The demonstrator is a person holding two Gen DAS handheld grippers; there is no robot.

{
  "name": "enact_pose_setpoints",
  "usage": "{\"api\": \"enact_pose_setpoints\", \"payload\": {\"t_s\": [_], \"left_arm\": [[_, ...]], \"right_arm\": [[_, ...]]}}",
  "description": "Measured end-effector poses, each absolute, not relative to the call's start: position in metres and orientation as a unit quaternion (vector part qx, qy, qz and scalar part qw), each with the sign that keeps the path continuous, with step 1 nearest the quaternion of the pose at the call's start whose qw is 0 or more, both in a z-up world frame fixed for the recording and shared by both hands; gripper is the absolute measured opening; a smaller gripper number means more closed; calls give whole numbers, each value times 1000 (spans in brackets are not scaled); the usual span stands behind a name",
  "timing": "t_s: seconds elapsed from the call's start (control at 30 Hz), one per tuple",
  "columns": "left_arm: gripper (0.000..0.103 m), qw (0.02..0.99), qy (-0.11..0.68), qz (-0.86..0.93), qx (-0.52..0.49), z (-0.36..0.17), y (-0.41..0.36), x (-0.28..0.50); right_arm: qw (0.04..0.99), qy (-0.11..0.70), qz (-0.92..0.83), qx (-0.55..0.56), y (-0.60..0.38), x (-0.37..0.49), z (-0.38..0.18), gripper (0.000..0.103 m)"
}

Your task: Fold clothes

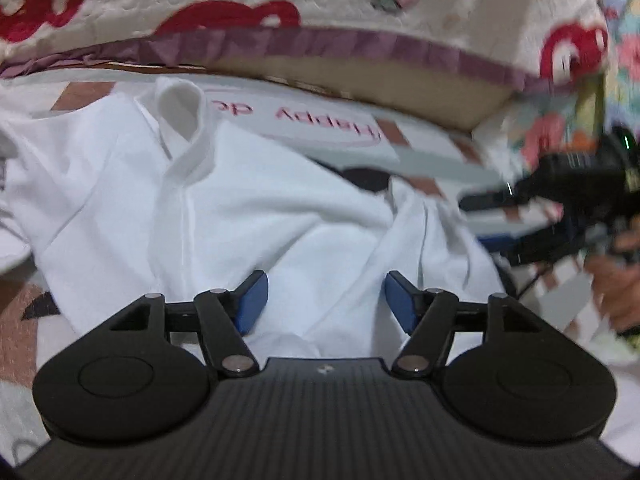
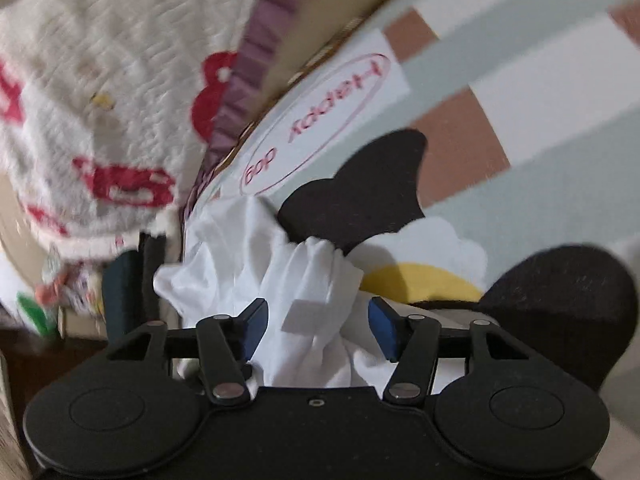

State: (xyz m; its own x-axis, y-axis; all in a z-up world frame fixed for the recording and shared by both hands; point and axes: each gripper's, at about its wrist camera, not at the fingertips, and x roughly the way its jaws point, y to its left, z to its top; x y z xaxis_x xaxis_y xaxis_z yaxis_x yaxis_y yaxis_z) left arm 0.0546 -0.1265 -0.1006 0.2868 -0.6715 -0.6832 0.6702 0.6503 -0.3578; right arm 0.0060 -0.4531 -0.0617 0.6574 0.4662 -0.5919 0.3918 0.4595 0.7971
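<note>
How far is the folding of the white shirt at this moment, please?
Done: the white collared cotton shirt lies on the patterned bed sheet, partly gathered but creased. In hand: nothing. The left claw and right claw are open, with cloth between the blue pads but not pinched. Left: flatten it and finish the folds.

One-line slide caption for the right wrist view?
Right gripper, jaws open, over bunched white shirt on a patterned mat.
</note>
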Motion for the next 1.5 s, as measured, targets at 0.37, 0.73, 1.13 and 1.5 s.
{"api": "enact_pose_setpoints", "payload": {"t_s": [0.37,0.73,1.13,1.5], "left_arm": [[70,794,417,-443,11,-83,-119,43],[7,736,420,-531,7,-70,-127,29],[56,744,423,-498,-136,-49,-82,71],[61,740,409,-521,-118,-43,-89,66]], "right_arm": [[864,285,148,387,-407,0,6,12],[863,374,154,302,-374,-21,-5,17],[835,319,203,401,-391,-33,7,12],[862,182,226,416,-412,-38,70,12]]}}
